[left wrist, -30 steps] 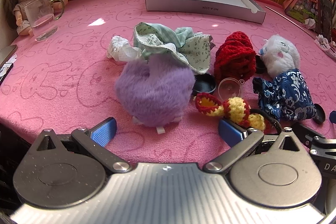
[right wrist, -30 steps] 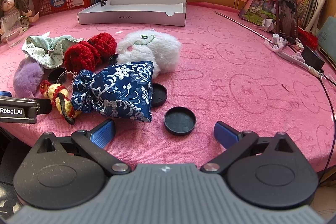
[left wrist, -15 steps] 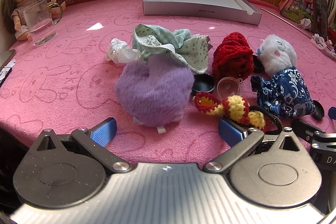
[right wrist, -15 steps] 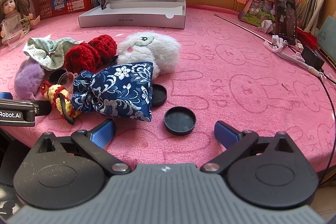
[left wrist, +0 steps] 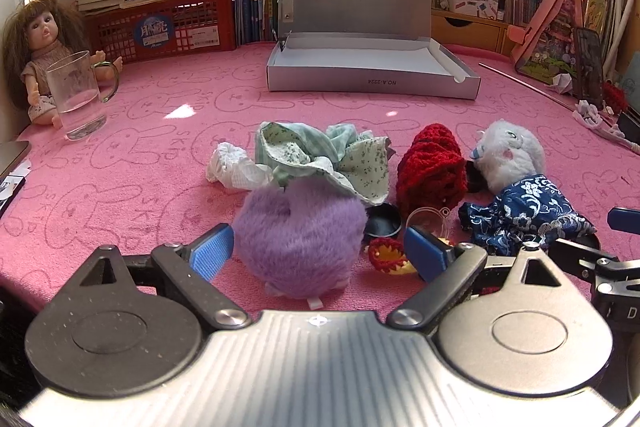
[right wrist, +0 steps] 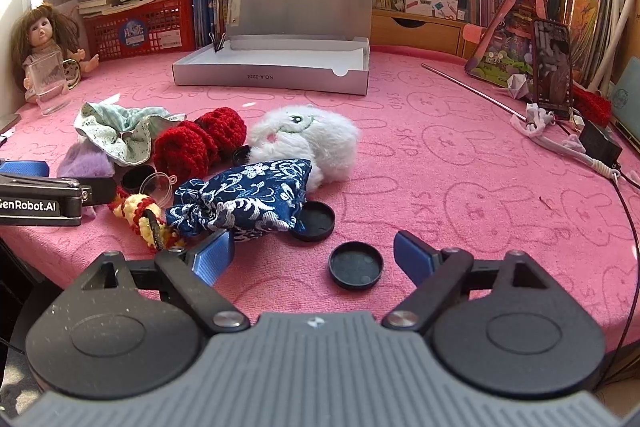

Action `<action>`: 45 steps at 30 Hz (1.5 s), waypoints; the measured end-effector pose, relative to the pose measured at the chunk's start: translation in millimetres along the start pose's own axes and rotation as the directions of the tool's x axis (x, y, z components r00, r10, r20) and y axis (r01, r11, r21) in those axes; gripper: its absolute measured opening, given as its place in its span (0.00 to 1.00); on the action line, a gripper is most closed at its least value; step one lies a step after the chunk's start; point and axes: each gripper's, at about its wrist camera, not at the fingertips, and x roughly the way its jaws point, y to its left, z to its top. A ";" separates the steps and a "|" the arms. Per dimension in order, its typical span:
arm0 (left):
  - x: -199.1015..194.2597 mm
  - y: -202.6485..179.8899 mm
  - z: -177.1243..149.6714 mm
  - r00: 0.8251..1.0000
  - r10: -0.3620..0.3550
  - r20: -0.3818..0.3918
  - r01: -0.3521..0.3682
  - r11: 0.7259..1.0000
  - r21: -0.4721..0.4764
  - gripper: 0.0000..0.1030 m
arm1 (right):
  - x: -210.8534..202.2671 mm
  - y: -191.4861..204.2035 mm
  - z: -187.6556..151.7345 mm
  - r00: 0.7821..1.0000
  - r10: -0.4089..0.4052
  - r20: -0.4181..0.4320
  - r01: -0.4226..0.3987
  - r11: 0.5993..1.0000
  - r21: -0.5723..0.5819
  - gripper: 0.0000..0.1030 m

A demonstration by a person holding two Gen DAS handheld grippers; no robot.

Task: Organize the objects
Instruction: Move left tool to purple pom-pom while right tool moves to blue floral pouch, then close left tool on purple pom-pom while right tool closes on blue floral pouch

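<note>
Table w/ pink bunny-print cloth (right wrist: 460, 155). On it: open grey box (right wrist: 272, 77) at back, glass mug (left wrist: 78, 99) far left, doll (left wrist: 36, 51) behind it. Centre heap: purple plush (left wrist: 298, 247), green cloth (left wrist: 320, 159), red knit (left wrist: 432, 171), white plush (right wrist: 308, 139), navy pouch (right wrist: 244, 199). Two black lids (right wrist: 355, 265) near front; a third, possibly, under the heap.

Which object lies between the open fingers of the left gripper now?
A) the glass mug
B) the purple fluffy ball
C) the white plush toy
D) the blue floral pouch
B: in the left wrist view the purple fluffy ball sits between the spread blue pads of the left gripper, which do not squeeze it.
</note>
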 end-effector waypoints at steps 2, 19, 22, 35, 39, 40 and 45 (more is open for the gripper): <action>0.5 4.3 1.1 1.000 0.005 0.002 -0.005 1.000 -0.010 0.88 | -1.0 5.0 2.1 1.000 0.008 0.016 -0.008 1.000 -0.019 0.89; 24.2 16.9 -6.3 0.999 0.019 -0.038 -0.020 0.999 -0.028 0.85 | 27.2 31.0 8.9 0.998 0.056 -0.031 -0.058 0.997 -0.044 0.85; 29.0 19.3 -5.7 0.999 0.021 -0.044 -0.023 0.999 -0.036 0.85 | 31.7 32.5 8.2 0.998 0.053 -0.041 -0.055 0.997 -0.047 0.85; 26.1 21.5 -3.9 1.000 -0.001 -0.015 0.001 0.999 -0.038 0.75 | 37.0 29.8 11.3 0.993 0.105 -0.055 -0.105 0.994 -0.006 0.67; 19.2 22.5 0.0 1.000 0.001 0.010 0.000 0.999 -0.037 0.75 | 31.5 26.1 16.2 0.992 0.119 -0.038 -0.118 0.993 0.015 0.60; 16.9 22.7 1.6 1.000 0.001 0.020 0.000 0.999 -0.036 0.75 | 29.3 25.6 17.8 0.993 0.119 -0.028 -0.119 0.993 0.013 0.58; 6.6 22.7 9.4 0.998 -0.002 0.066 0.004 0.999 -0.034 0.75 | 18.7 21.8 27.6 0.994 0.110 0.024 -0.111 0.994 0.014 0.56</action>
